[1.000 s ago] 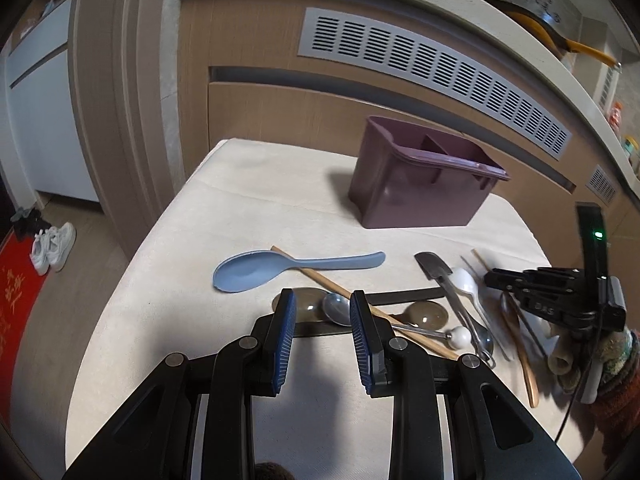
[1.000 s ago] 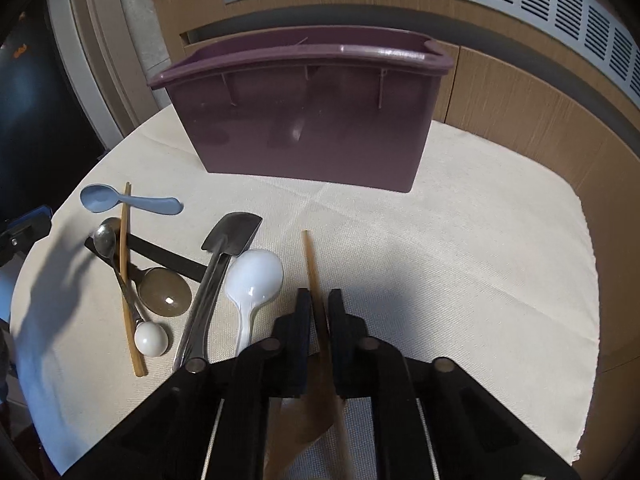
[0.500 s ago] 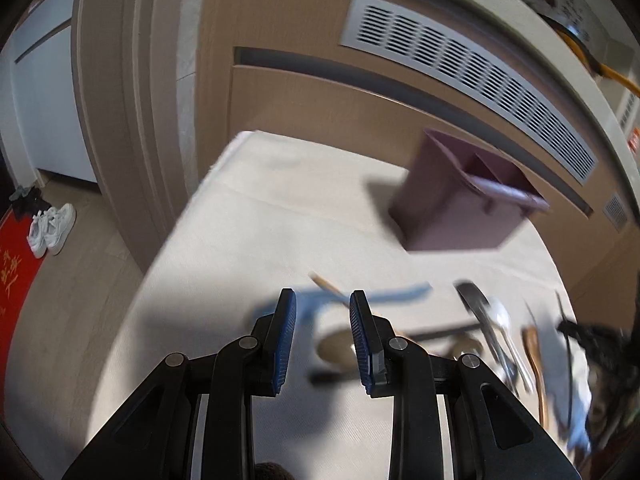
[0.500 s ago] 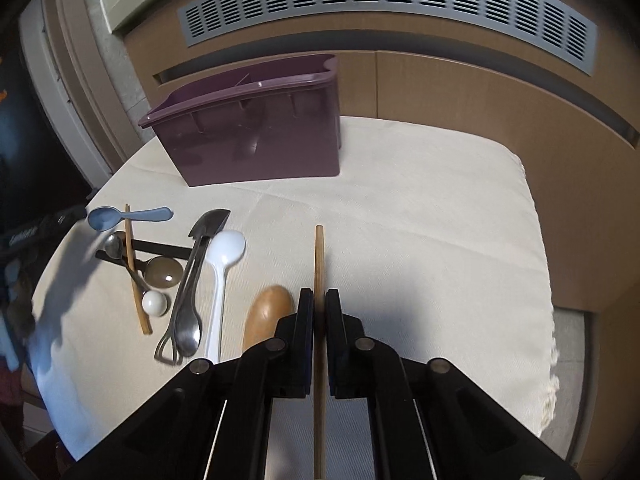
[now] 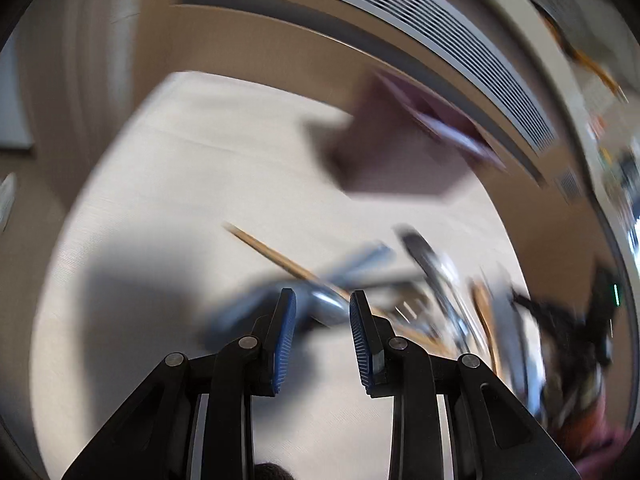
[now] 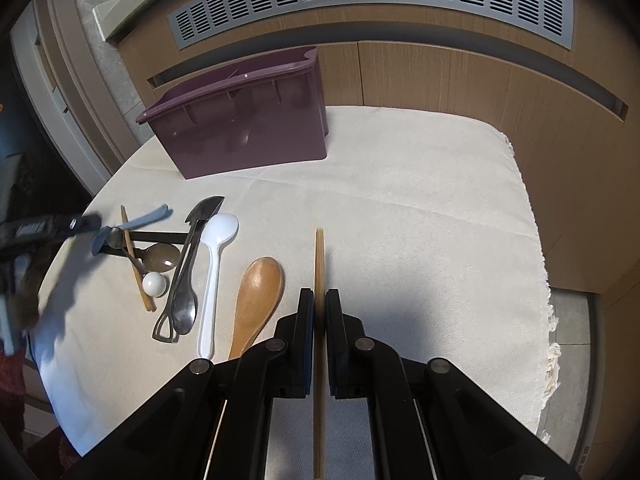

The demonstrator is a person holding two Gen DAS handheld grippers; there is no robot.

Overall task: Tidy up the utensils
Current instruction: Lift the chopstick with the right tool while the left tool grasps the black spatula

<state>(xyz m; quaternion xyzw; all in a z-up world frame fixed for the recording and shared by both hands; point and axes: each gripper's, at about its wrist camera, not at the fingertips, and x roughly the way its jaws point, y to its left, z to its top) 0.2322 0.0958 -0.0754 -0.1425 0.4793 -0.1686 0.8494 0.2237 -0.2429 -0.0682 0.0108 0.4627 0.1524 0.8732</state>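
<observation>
The right wrist view is sharp; the left wrist view is smeared by motion blur, so outlines there are only approximate.

Right wrist view: the right gripper [image 6: 319, 308] is closed down to a thin gap, pinching a slender, straight wooden chopstick [image 6: 319, 252] that runs between the pads and projects forward over the table [image 6: 420, 220]. The table carries a cream woven cloth with a fringed right edge. At the far left stands a plum plastic utensil caddy [image 6: 248, 132] — glossy, box-shaped, ribbed under its rim, with an inner divider visible. To the left of the gripper lie, from right to left: a wooden spoon [image 6: 258, 296] with an oval bowl, a white plastic spoon [image 6: 214, 268], a metal utensil bundle [image 6: 184, 280] with a black spatula tip, and a second chopstick [image 6: 136, 264] crossing a brown translucent spoon [image 6: 162, 258] and a ball-ended metal spoon [image 6: 154, 283]. The light blue spoon [image 6: 140, 222] lies at the far left, with the left gripper [image 6: 86, 224] entering there as a blurred black shape.

Left wrist view only: the left gripper [image 5: 322, 312] stands partly open with nothing between its ribbed blue pads [image 5: 286, 336] — it hangs above the blurred blue spoon and the second chopstick [image 5: 280, 258]. The caddy [image 5: 400, 160] shows as a plum smear at far right, and the right gripper [image 5: 568, 316] as a dark blur at the right edge.
</observation>
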